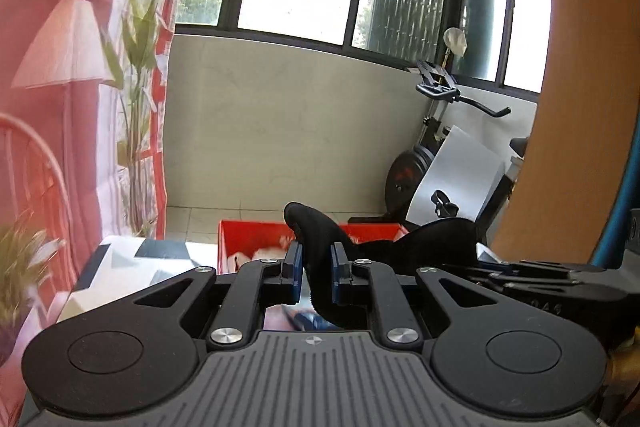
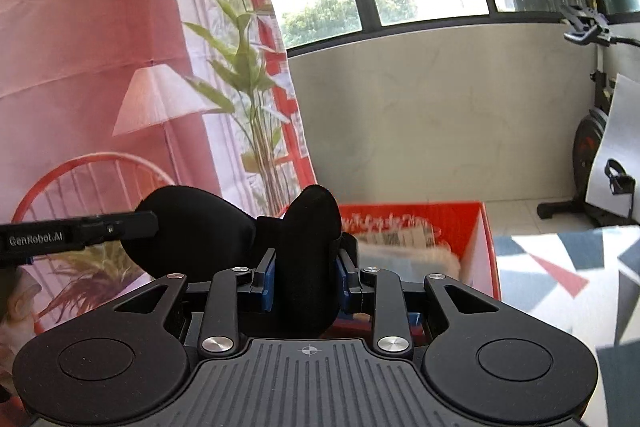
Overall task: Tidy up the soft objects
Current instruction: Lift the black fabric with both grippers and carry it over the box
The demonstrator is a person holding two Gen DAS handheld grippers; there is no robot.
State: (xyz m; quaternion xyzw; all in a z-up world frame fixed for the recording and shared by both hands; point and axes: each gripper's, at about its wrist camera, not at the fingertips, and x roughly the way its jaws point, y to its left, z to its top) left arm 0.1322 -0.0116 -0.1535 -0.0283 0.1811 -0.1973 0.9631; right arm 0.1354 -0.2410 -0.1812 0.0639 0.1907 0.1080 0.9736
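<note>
A black soft cloth item, like a sock or eye mask, is stretched between both grippers in the air. My left gripper is shut on one end of it. My right gripper is shut on the other end; the rest of the black cloth spreads left toward the left gripper's finger. A red bin sits just ahead and below, holding white and light soft items. The right gripper also shows at the right of the left wrist view.
A tablecloth with grey, white and red triangles lies beside the red bin. A pink printed backdrop hangs at left. An exercise bike stands at back right, a wooden panel at far right.
</note>
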